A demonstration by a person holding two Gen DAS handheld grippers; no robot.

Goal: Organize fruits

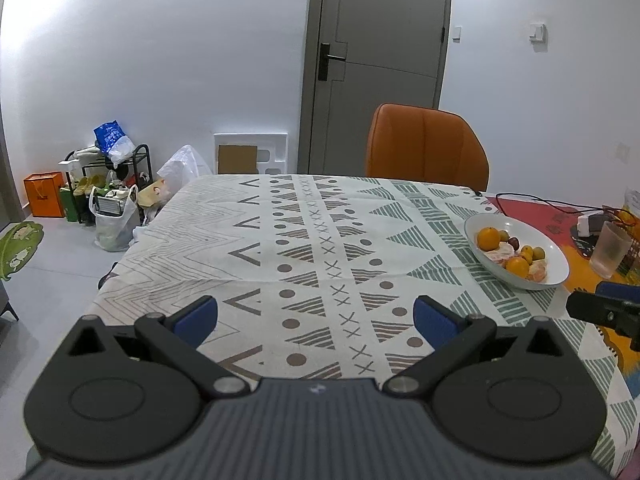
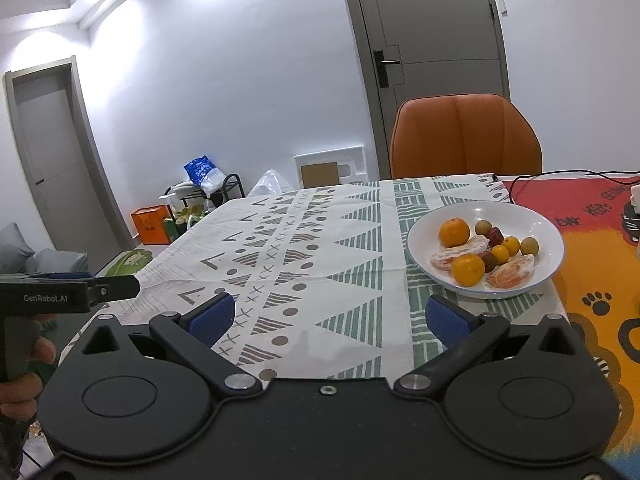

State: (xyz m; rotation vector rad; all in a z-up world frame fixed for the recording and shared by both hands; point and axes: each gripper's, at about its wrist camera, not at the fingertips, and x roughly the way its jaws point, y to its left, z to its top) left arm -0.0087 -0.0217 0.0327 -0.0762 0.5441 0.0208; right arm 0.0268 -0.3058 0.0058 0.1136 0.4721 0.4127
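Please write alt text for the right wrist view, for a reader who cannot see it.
A white bowl of oranges, peeled segments and small fruits stands on a patterned tablecloth, ahead and right of the open, empty right gripper. An orange chair stands behind the table.

The room is closed by plain white walls (image 1: 180, 60), on which bright patches of light are seen. A grey door (image 1: 380, 64) is set in the far wall, and a second grey door (image 2: 56, 152) at the left. An orange chair (image 2: 466, 136) is placed behind the worktop (image 1: 304, 240), which is covered with a patterned cloth. The floor (image 1: 56, 264) is pale grey, and a black rack (image 1: 116, 176) with bags is kept beside the wall.
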